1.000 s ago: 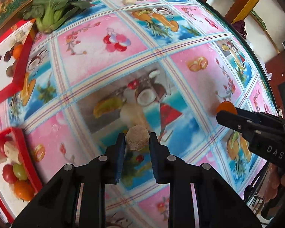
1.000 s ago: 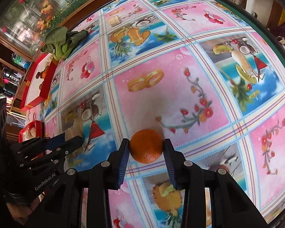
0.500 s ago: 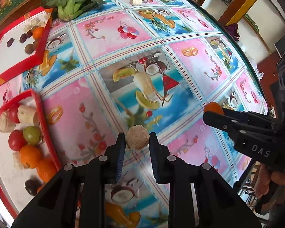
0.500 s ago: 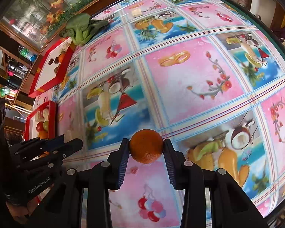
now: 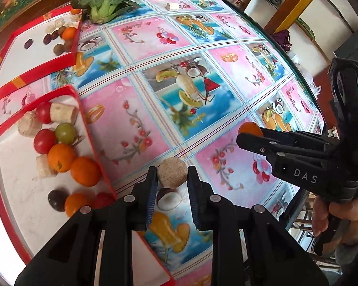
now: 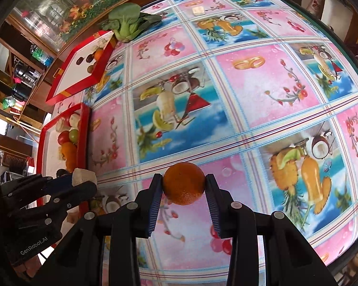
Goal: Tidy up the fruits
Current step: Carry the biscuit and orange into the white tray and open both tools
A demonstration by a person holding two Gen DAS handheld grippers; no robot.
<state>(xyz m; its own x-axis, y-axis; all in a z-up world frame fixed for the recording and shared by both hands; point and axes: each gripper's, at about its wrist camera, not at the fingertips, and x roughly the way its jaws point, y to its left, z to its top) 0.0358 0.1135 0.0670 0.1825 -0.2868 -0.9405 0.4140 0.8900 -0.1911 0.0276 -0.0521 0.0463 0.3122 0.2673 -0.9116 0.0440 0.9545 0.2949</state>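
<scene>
Glossy plastic tablecloth (image 5: 143, 124), matt rough tan ball (image 5: 172, 172), dimpled shiny orange (image 6: 183, 183), matt blk plastic left hand-held gripper (image 5: 172, 186)

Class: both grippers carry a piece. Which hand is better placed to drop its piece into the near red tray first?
Left: the left gripper, holding the tan round fruit, hangs beside the near red tray; the right gripper with its orange sits farther away.

The left gripper (image 5: 172, 183) pinches a round tan fruit (image 5: 172, 172) between its blue pads, held above the counter (image 5: 145, 128) with its fruit-print cloth. To its left lies a red-rimmed tray (image 5: 90, 133) holding oranges, tomatoes, a green grape and pale chunks. Farther ahead on the left sits a second red tray (image 5: 35, 71) with dark fruits, and beyond it a leafy green vegetable (image 5: 105, 0). To the right, the right gripper (image 5: 248, 133), carried by a hand (image 5: 334, 217), clamps an orange (image 5: 250, 127).
</scene>
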